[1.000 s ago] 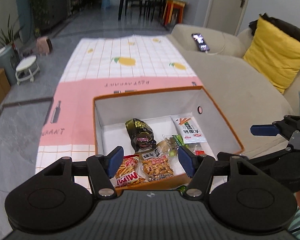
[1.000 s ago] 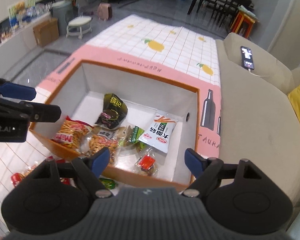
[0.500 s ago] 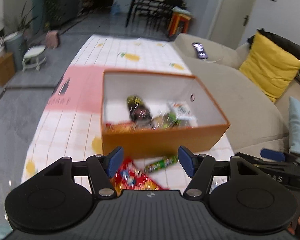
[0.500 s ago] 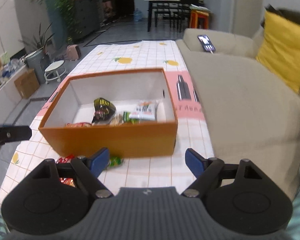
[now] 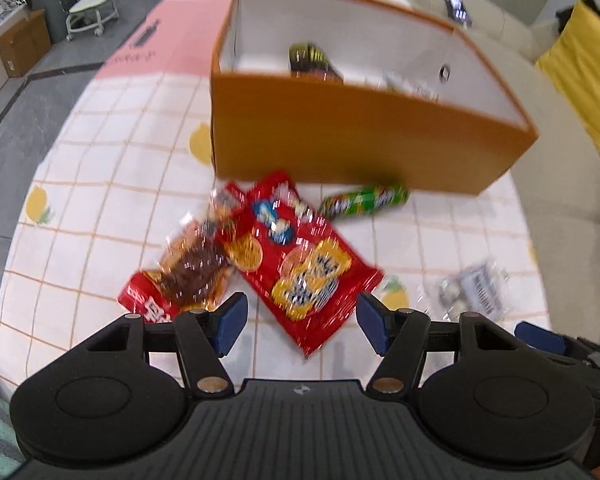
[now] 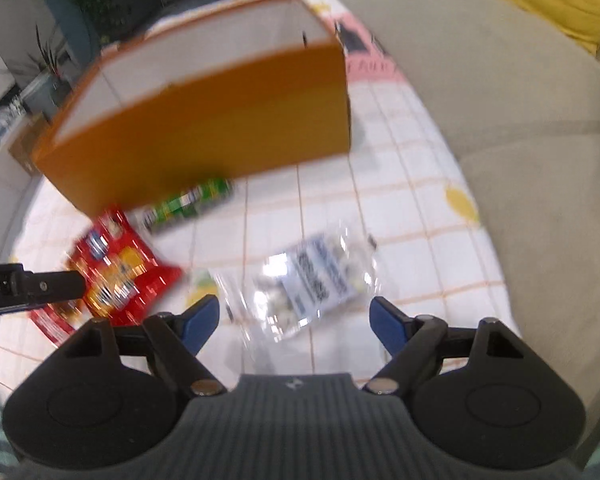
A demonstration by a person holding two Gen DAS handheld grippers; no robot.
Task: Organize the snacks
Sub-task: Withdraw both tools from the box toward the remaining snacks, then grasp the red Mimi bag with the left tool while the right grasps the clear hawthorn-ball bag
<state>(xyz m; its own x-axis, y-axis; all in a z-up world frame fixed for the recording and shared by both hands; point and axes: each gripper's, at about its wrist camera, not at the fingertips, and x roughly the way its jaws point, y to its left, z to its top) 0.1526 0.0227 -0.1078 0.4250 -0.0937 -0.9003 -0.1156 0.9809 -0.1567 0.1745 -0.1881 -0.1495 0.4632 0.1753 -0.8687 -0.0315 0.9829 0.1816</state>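
The left gripper point(image 5: 298, 322) has its fingers point(image 5: 230, 320) spread apart with nothing between the blue pads; it hangs above the counter point(image 5: 112, 184), which wears a white checked cloth with yellow fruit prints. Straight ahead at twelve o'clock, just past the tips, lies a big red snack bag point(image 5: 296, 252), slanted, its near corner reaching between the pads in the picture without touching either. At ten o'clock a clear packet of brown snacks point(image 5: 196, 260) lies over the end of a small red packet point(image 5: 146, 300), its edge against the red bag. Farther out at one o'clock a green candy tube point(image 5: 364, 200) lies on its side just beside the front wall of an orange box point(image 5: 360, 140), inside which a dark packet point(image 5: 310, 60) shows; the rest there is too blurred to name.

The right gripper point(image 6: 294, 322) is likewise released, fingers point(image 6: 388, 322) wide. At twelve o'clock, close ahead, a clear bag with a white label point(image 6: 312, 280) lies flat on the cloth, apparently untouched. A beige sofa point(image 6: 520, 120) runs along three o'clock.
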